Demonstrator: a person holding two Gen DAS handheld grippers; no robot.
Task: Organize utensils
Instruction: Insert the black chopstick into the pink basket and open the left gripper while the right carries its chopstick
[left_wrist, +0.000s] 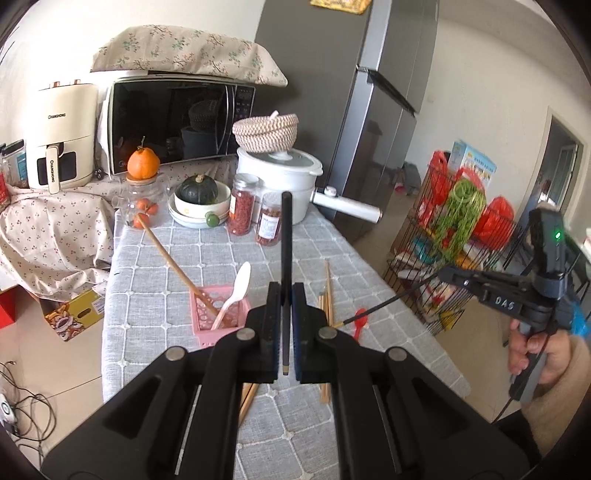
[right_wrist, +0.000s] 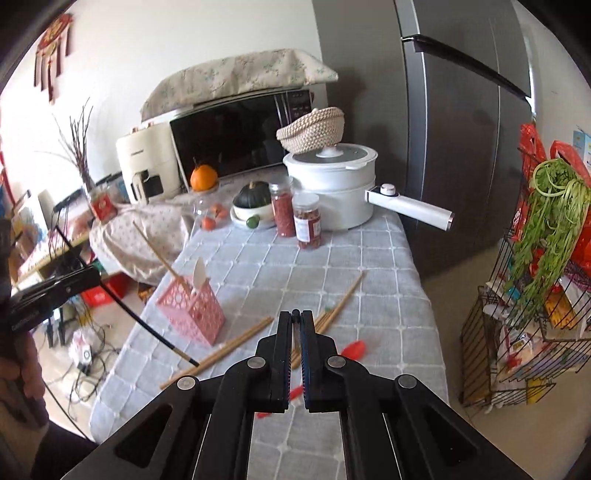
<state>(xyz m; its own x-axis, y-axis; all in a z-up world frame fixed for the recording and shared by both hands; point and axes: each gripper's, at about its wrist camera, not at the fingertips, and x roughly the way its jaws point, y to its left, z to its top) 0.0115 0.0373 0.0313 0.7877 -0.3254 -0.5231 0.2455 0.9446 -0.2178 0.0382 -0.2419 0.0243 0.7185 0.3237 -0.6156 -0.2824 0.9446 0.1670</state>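
While left tool (left_wrist: 284, 295) clamps slim black chopstick (left_wrist: 286, 236) | right tool (right_wrist: 296, 317) likewise.

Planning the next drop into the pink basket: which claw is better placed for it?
Likely left. The left claw is shut on a black chopstick, close to the pink basket. The right claw grips another black chopstick, over the wooden chopsticks.

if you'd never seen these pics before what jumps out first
Each gripper is clamped on a thin black chopstick: the left gripper holds one upright, dead centre of its view, the right gripper another. Behind them on the grey checked tablecloth stands a pink basket holding a white spoon, with bamboo chopsticks scattered beside it.
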